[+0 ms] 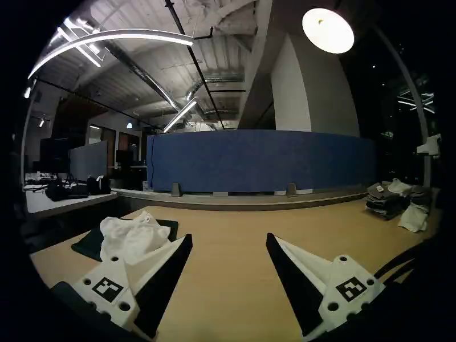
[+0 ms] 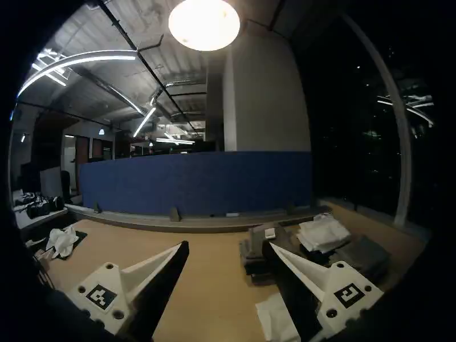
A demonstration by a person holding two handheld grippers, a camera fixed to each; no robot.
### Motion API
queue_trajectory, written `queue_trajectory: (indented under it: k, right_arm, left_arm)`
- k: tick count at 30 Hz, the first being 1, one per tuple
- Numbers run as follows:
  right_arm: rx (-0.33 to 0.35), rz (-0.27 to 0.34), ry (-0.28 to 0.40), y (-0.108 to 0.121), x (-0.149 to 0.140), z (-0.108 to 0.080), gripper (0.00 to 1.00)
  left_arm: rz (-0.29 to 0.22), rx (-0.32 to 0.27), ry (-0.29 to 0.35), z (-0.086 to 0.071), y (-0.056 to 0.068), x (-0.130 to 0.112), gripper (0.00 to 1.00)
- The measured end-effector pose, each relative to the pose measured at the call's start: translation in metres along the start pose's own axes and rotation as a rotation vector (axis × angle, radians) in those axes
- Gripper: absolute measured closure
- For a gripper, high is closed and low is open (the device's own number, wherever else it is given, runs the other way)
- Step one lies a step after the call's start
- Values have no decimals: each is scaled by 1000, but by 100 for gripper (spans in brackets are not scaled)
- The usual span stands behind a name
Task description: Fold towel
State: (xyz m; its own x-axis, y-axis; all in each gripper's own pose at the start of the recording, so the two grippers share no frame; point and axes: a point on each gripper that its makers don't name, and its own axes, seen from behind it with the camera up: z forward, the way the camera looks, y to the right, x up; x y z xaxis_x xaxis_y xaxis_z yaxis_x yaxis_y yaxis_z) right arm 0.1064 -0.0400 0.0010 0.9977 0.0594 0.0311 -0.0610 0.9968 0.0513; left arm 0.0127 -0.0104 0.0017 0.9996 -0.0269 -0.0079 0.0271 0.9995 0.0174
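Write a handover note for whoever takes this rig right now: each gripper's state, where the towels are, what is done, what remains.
Left gripper: open, empty, above the light wooden table.
Right gripper: open, empty.
Crumpled white towel: on a dark green cloth, ahead-left of the left gripper, untouched.
Stack of folded grey and white towels: just ahead of the right gripper.
Done: apparently that stack.
Left: grasp and fold the crumpled towel.

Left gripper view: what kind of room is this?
Probably an open-plan office: a long desk with a blue divider behind it, other desks beyond, and strip lights overhead.
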Motion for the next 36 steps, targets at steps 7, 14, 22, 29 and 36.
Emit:
queue_trajectory:
  k: [7,14,22,29,36]
  right_arm:
    - [10,1,22,4,5,-1,0]
    - [13,-12,72,15,16,-5,0]
    - [-12,-23,93,34,-1,-8,0]
    - [-11,1,93,43,-33,-7,0]
    - [-11,8,97,54,-58,-3,0]
  left_arm:
    - [1,0,-1,-1,0,-3,4]
    - [3,0,0,-1,0,-3,4]
    - [4,0,0,0,1,-4,4]
    - [4,0,0,0,1,-4,4]
    - [4,0,0,0,0,-4,4]
